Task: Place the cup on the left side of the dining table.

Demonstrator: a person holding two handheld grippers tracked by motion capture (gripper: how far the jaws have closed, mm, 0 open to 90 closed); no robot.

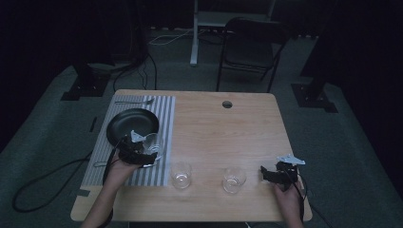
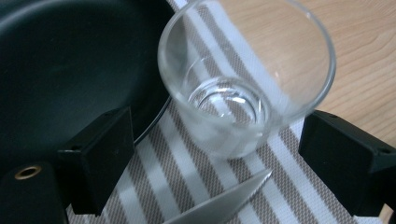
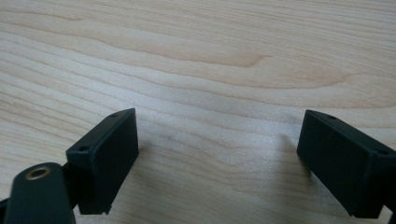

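Observation:
A clear empty glass (image 1: 153, 142) stands on the striped placemat (image 1: 166, 114), just right of the black plate (image 1: 132, 124). My left gripper (image 1: 146, 153) is open around it. In the left gripper view the glass (image 2: 247, 79) sits between the two black jaws with a gap on each side, and the left gripper (image 2: 219, 129) does not touch it. Two more clear glasses (image 1: 181, 175) (image 1: 234, 179) stand on the bare wood near the front edge. My right gripper (image 1: 265, 174) is open beside the right-hand one, and the right gripper (image 3: 219, 133) has nothing between its jaws.
A fork (image 1: 135, 101) lies at the far end of the placemat. A knife tip (image 2: 224, 200) lies on the mat just below the glass. The wooden table (image 1: 223, 133) has a round cable hole (image 1: 227, 104) at the back. A folding chair (image 1: 252, 45) stands behind the table.

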